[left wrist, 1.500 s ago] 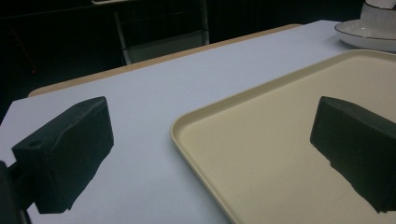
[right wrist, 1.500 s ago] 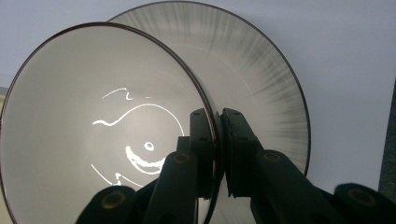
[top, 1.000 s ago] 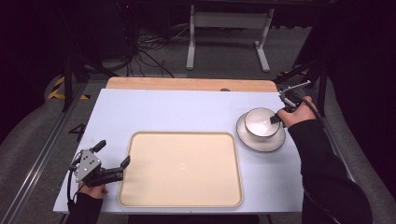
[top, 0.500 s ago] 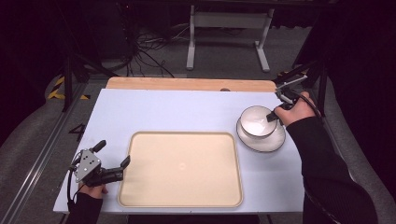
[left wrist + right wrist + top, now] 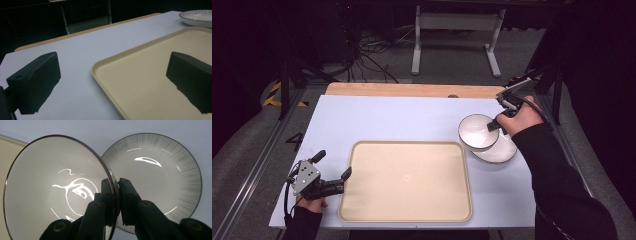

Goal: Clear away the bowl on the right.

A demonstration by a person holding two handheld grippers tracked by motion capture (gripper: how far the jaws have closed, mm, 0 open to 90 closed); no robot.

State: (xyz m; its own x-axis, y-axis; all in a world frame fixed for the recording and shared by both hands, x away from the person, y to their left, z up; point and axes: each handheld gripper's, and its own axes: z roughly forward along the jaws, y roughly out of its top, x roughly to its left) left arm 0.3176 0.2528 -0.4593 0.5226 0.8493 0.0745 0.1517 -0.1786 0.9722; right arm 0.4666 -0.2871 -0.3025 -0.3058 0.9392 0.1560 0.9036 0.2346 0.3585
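Observation:
My right gripper [image 5: 496, 125] is shut on the rim of a white bowl [image 5: 477, 132], which hangs lifted and tilted just left of a white plate [image 5: 499, 151] lying on the table. In the right gripper view the jaws [image 5: 117, 192] pinch the bowl's [image 5: 50, 192] dark-edged rim, one pad inside and one outside, with the plate [image 5: 160, 180] below and behind. A beige tray [image 5: 407, 180] lies at the front middle. My left gripper [image 5: 334, 170] rests open at the tray's left edge; in the left gripper view its jaws [image 5: 120, 82] straddle the tray's corner [image 5: 140, 82].
The table has a pale blue top [image 5: 397, 120] with a wooden strip [image 5: 412, 90] along the far edge. Beyond it stand a metal stand [image 5: 457, 30] and cables on the floor. The plate [image 5: 197, 18] sits past the tray's far corner in the left gripper view.
My right gripper has lifted the bowl off the plate and carried it left towards the tray. The left gripper has stayed where it was.

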